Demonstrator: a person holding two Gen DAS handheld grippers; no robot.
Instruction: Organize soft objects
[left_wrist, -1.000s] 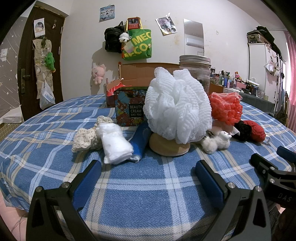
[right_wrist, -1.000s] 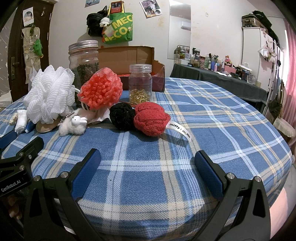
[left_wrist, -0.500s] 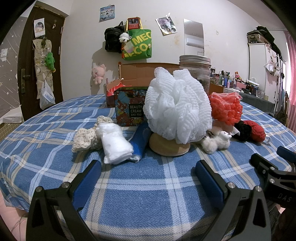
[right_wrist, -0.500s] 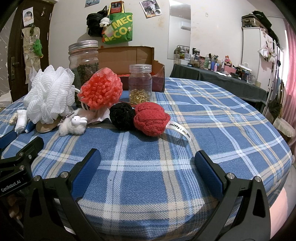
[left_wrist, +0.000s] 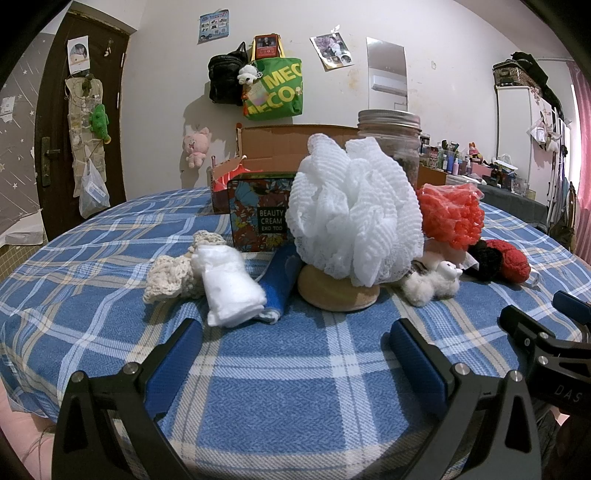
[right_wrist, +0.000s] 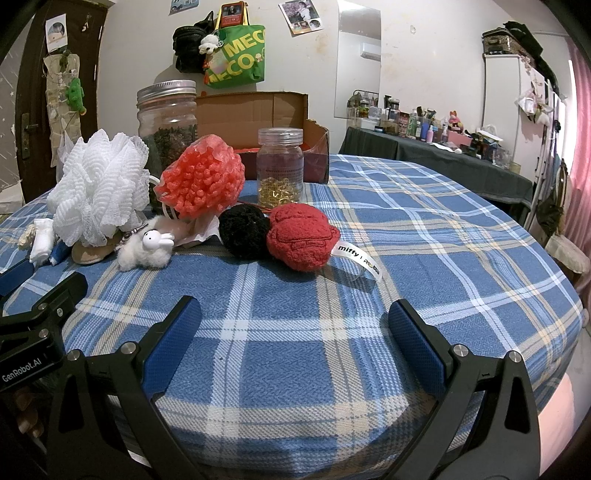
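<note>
From the left wrist view, our left gripper (left_wrist: 295, 347) hangs low over the checked surface (left_wrist: 110, 295), jaws spread wide and empty. Ahead of it sits the pile: a white loofah (left_wrist: 354, 214) on a wooden disc (left_wrist: 338, 295), a white cloth (left_wrist: 229, 284) lying against a crochet piece (left_wrist: 170, 273), a blue roll (left_wrist: 282, 277) between cloth and disc, and a small plush (left_wrist: 432, 282) to the right. A tin (left_wrist: 258, 218) and a cardboard box (left_wrist: 288, 147) stand behind.

From the right wrist view, our right gripper (right_wrist: 295, 332) is likewise spread and empty, well short of the red plush (right_wrist: 301, 236), which touches a black pompom (right_wrist: 242, 230). A red loofah (right_wrist: 203, 181) stands behind them, before two jars (right_wrist: 168, 125).

Nothing has changed over the last second: both grippers sit where they were and no item has shifted. We judge the sorting has not begun; the box looks like the likely destination.
</note>
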